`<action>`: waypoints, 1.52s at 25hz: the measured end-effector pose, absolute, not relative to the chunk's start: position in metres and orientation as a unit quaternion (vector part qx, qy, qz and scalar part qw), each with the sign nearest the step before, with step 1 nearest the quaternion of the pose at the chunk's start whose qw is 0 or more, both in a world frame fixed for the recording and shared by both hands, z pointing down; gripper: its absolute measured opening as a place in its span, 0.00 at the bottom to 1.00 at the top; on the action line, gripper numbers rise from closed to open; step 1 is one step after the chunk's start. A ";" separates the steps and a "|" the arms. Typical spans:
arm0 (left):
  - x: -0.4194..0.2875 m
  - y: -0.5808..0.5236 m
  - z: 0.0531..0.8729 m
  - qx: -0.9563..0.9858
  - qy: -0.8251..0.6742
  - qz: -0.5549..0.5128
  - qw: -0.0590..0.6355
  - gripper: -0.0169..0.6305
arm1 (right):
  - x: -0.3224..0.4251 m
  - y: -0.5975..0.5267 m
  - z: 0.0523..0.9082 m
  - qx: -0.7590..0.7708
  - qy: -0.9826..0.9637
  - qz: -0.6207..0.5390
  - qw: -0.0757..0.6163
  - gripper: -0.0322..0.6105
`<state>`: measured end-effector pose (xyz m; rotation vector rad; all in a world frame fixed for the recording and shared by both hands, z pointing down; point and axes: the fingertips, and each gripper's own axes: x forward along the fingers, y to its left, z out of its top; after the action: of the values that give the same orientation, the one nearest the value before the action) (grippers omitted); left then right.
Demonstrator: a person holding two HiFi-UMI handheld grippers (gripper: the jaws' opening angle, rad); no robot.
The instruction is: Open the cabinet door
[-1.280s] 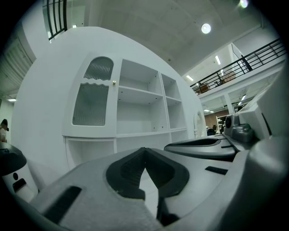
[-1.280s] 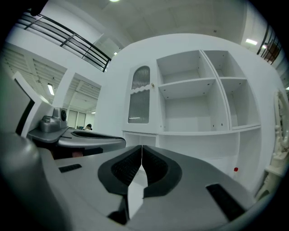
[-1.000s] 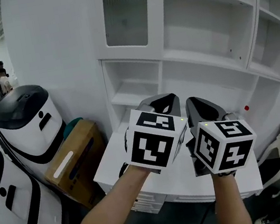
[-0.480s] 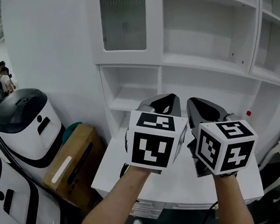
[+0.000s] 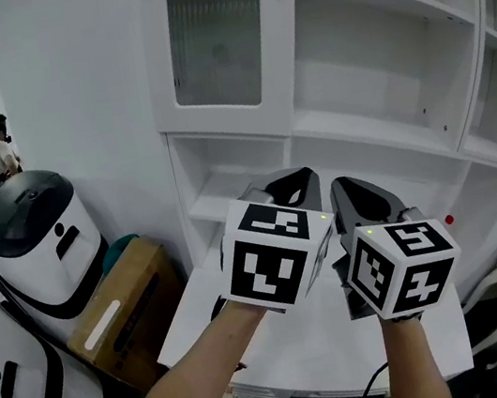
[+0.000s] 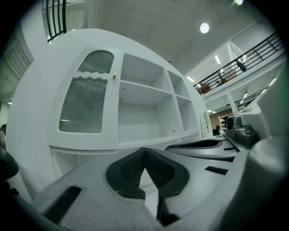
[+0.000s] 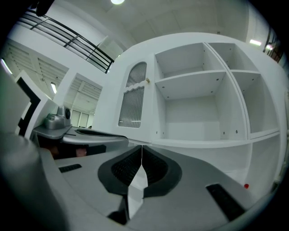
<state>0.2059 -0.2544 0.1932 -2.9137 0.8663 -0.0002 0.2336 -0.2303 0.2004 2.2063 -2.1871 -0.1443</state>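
In the head view the left tongs (image 5: 282,185) and right tongs (image 5: 355,195) sit side by side, well apart from the cabinet door (image 5: 218,51), which is up and to the left of them and looks shut, with open shelves (image 5: 374,47) to its right and a brown box (image 5: 120,306) low on the left. In the left gripper view the left tongs are closed tight on nothing, and the door is above their tips to the left. In the right gripper view the right tongs are closed on nothing too, with the door just above them.
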 end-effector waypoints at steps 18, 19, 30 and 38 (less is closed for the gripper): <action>0.198 -0.349 0.128 -0.949 0.268 0.064 0.156 0.04 | 0.220 -0.331 0.142 0.712 -0.696 -0.091 -0.013 0.08; 0.197 -0.353 0.123 -0.948 0.266 0.068 0.162 0.04 | 0.218 -0.334 0.137 0.712 -0.695 -0.095 -0.015 0.08; 0.191 -0.372 0.082 -0.934 0.262 0.106 0.219 0.04 | 0.213 -0.358 0.095 0.702 -0.698 -0.136 -0.036 0.08; 0.205 -0.367 0.054 -0.919 0.277 0.132 0.248 0.05 | 0.225 -0.357 0.068 0.682 -0.711 -0.164 -0.052 0.08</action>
<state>0.2050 -0.3672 0.0538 -2.5049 0.7564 0.3610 0.2254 -0.3570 0.0685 2.2175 -2.3106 -0.5329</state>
